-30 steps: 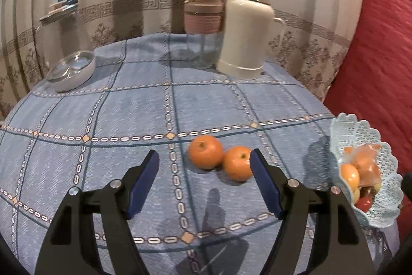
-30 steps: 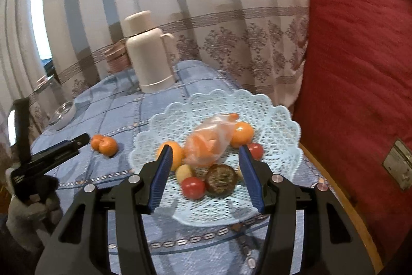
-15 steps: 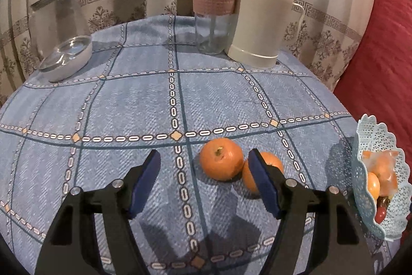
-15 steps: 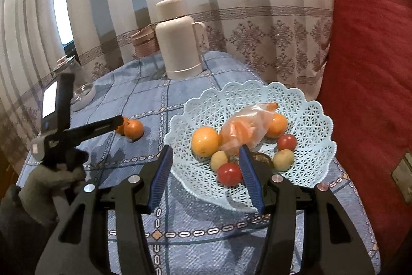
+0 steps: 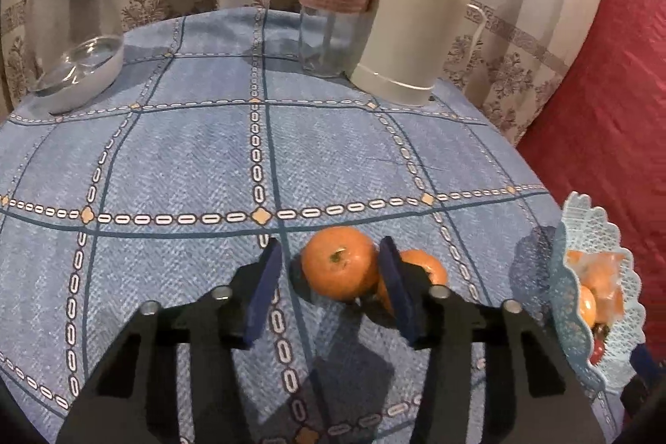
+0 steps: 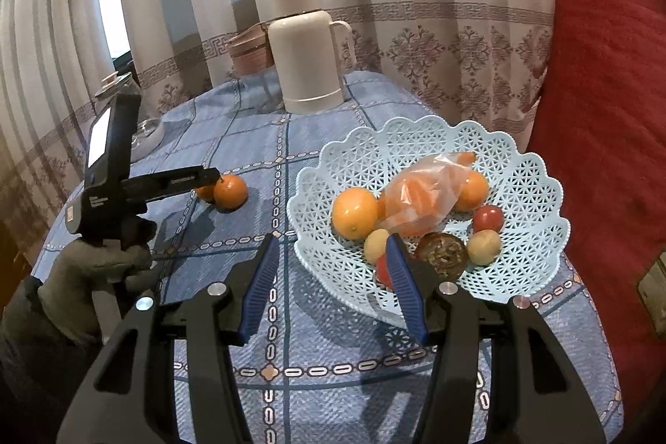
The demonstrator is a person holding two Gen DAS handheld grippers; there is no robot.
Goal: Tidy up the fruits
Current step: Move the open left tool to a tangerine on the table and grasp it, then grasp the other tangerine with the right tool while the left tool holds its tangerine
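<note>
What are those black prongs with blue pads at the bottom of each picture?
No robot: a person holds a two-finger gripper in each hand, each with a fisheye camera looking along its fingers. One picture comes from the left gripper, the other from the right gripper, which also shows the gloved hand holding the left one. On the blue tablecloth are a nearer orange, a second orange, a basket of fruit, a thermos and a cup. The left jaws have just been closing around the nearer orange, not yet gripping it. The right gripper is open and empty.
</note>
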